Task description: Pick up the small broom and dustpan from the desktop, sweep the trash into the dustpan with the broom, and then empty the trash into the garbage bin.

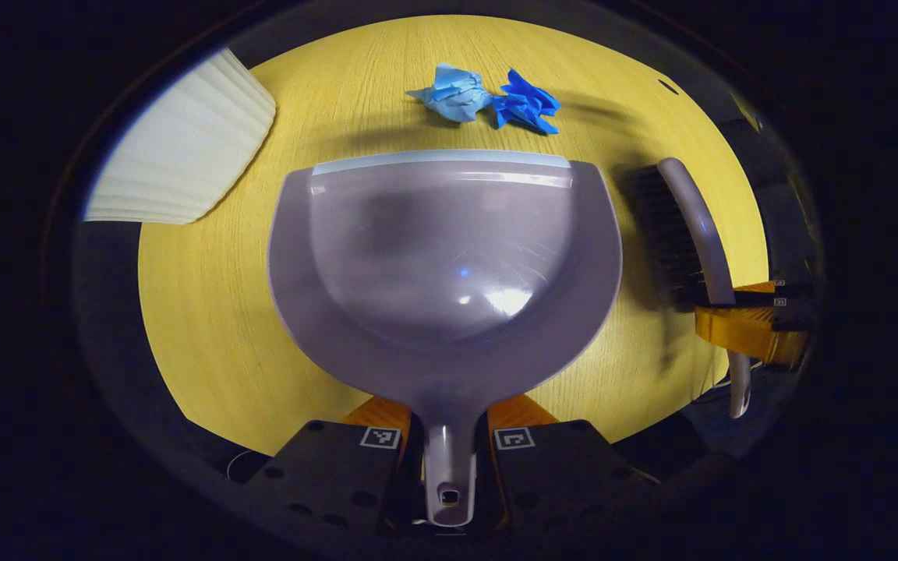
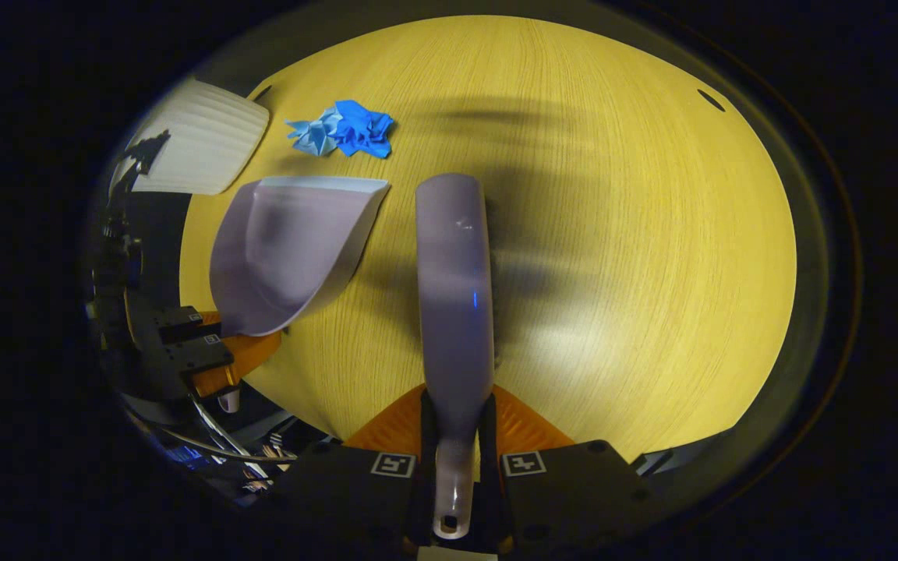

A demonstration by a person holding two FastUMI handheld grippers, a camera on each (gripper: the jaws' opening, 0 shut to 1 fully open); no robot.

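Note:
My left gripper (image 1: 449, 436) is shut on the handle of the grey dustpan (image 1: 449, 249), whose front lip faces two crumpled blue paper scraps (image 1: 484, 97) a short way beyond it on the yellow desktop (image 1: 207, 327). In the right gripper view, my right gripper (image 2: 457, 448) is shut on the handle of the small grey broom (image 2: 453, 288), which points forward over the desk. The broom (image 1: 691, 234) with its dark bristles hangs to the right of the dustpan in the left gripper view. The dustpan (image 2: 293, 249) and the scraps (image 2: 344, 128) lie left of the broom in the right gripper view.
A white ribbed garbage bin (image 1: 184, 148) stands off the desk's far left edge, also seen as the bin (image 2: 199, 144) in the right gripper view. The wide right half of the desktop (image 2: 652, 273) is bare wood. Cables hang below the desk's near edge.

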